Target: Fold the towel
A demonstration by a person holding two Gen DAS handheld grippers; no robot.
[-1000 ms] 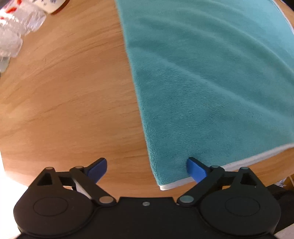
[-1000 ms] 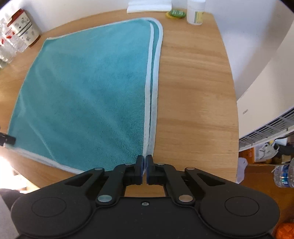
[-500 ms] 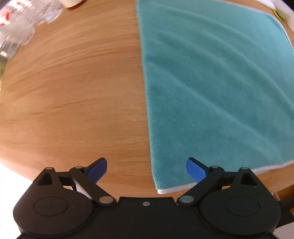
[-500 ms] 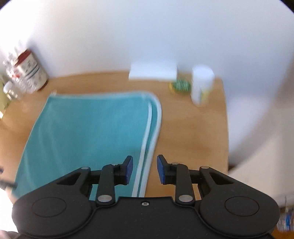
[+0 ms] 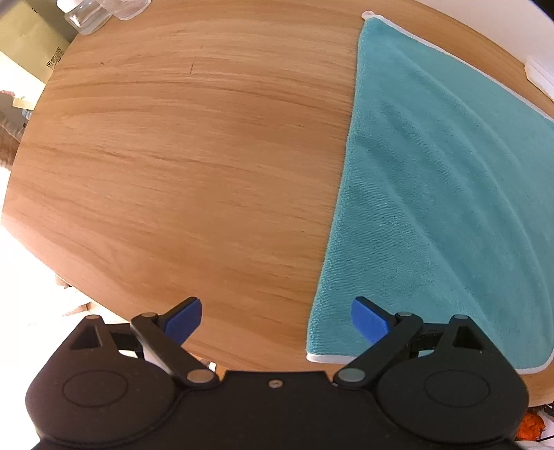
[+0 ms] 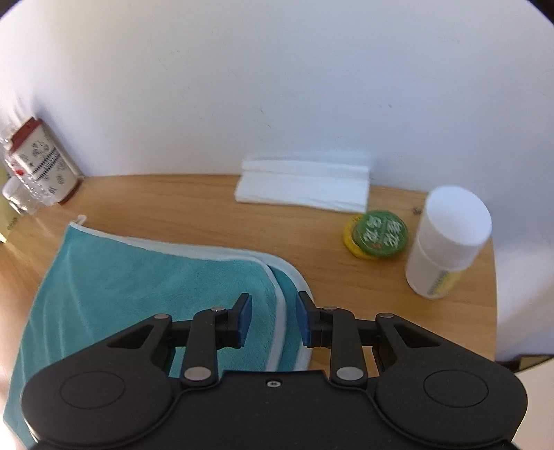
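Note:
A teal towel (image 5: 450,194) with a white hem lies folded in two on the round wooden table (image 5: 194,145). In the left wrist view its folded left edge runs up the right half of the frame. My left gripper (image 5: 277,320) is wide open above the towel's near left corner, holding nothing. In the right wrist view the towel (image 6: 138,287) shows two stacked white hems on its right side. My right gripper (image 6: 273,320) is open over those hems, raised above the cloth, empty.
Along the wall stand a stack of white napkins (image 6: 301,188), a green-lidded tin (image 6: 377,233), a white bottle (image 6: 446,242) and a red-capped canister (image 6: 41,166). Clear jars (image 5: 93,14) sit at the table's far left. Bare wood lies left of the towel.
My right gripper opened off the towel's hems, lifted and tilted up toward the wall. My left gripper, still open, swung left, so the towel now sits further right in its view.

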